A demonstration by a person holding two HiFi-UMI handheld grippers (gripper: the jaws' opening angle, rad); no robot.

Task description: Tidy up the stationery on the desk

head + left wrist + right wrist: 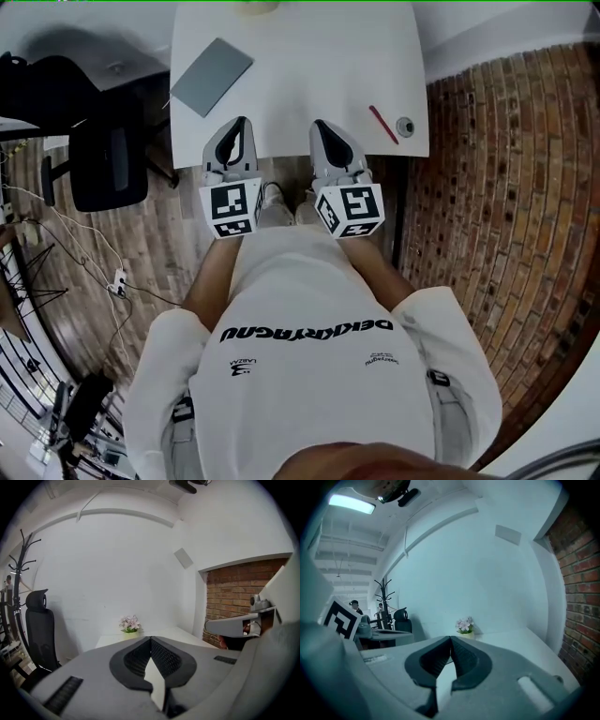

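Red pen (382, 124) beside round object (405, 126) on desk (309, 56); grey notebook (212, 76) well apart

Smooth, matt white desk (309, 66); matt grey notebook (212, 76); rough brick wall (506, 187); wood-plank floor (173, 253).

White desk (309, 66), grey notebook (212, 76), red pen (382, 124), b&w square-marked cubes (232, 208), red-brown brick wall (506, 206).

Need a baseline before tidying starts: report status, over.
Left gripper shut, empty; right gripper shut, empty; both at the desk near edge. Red pen, grey pad lie on desk, neither gripped. Nothing in the way.
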